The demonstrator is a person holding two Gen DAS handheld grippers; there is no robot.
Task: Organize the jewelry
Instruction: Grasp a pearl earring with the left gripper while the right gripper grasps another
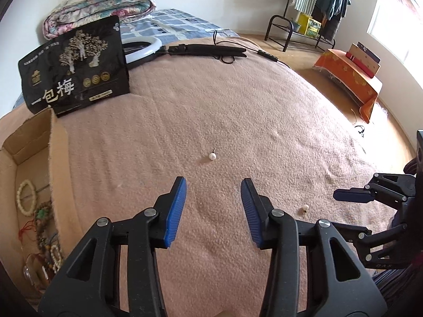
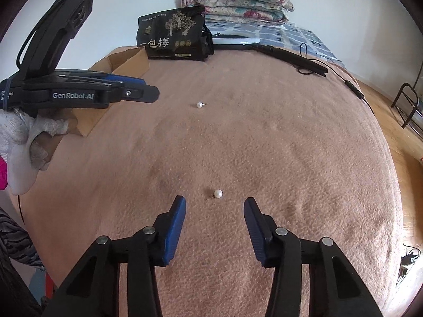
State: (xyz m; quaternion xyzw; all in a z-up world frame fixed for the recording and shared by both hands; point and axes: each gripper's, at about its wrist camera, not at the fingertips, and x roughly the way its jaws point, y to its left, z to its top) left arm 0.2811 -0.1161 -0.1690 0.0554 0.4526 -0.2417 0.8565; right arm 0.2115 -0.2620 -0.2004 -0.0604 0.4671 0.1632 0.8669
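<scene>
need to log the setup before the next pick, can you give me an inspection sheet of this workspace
surface: pink blanket over a bed, lightly rumpled
job's things: far pearl stud ahead of left gripper; near pearl stud just ahead of right gripper; box holds bracelets
clutter: black snack bag, ring light, folded quilt
grippers: both open, nothing between the pads
cables: black cord trails off the ring light
surroundings: clothes rack, orange-covered stand, wood floor
</scene>
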